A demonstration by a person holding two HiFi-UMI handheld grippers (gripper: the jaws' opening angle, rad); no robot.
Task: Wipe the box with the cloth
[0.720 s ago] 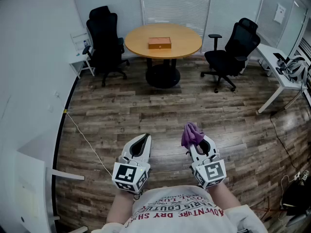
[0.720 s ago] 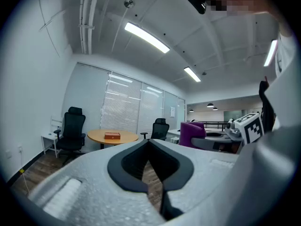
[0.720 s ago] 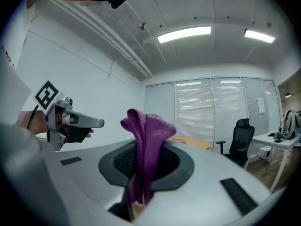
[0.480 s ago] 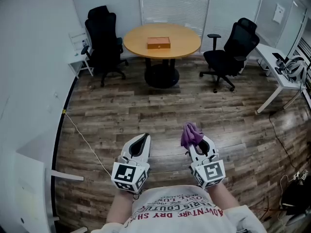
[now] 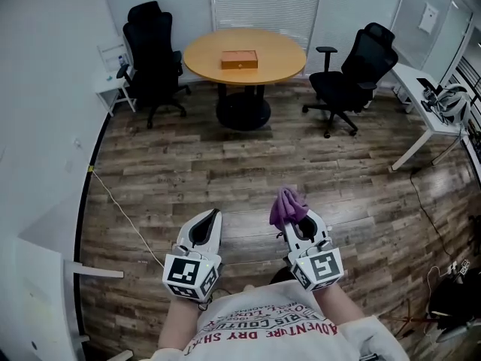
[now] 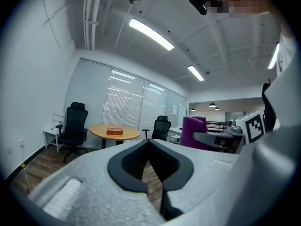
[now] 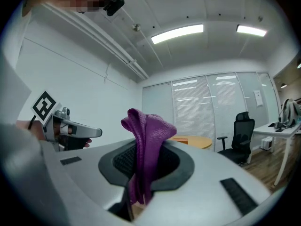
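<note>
The left gripper (image 5: 213, 216) was held low in front of the person, its pale moulded fingers pressed together with nothing between them; in the left gripper view their dark, teardrop-shaped pads met at a thin seam. The right gripper (image 5: 293, 222) was level with it and well apart from it, and its fingers were clamped on the cloth (image 5: 286, 205). The cloth was a purple, knitted-looking fabric, bunched into a soft fold that stood up above the fingertips, with its lower end pinched down between the pads.

The box (image 5: 239, 59) lay far from both grippers, flat near the middle of a round wooden tabletop (image 5: 282, 50) on a dark pedestal. It was a low, rectangular, orange-brown block with squared edges, and bare wood ringed it out to the rim.

A black office chair (image 5: 149, 47) stood at the tabletop's left and another black office chair (image 5: 352, 66) at its right. A white desk (image 5: 422, 105) ran along the right-hand wall. Between the grippers and the tabletop stretched the wood-plank floor (image 5: 225, 160), crossed at the left only by a thin pale cable (image 5: 124, 205).
</note>
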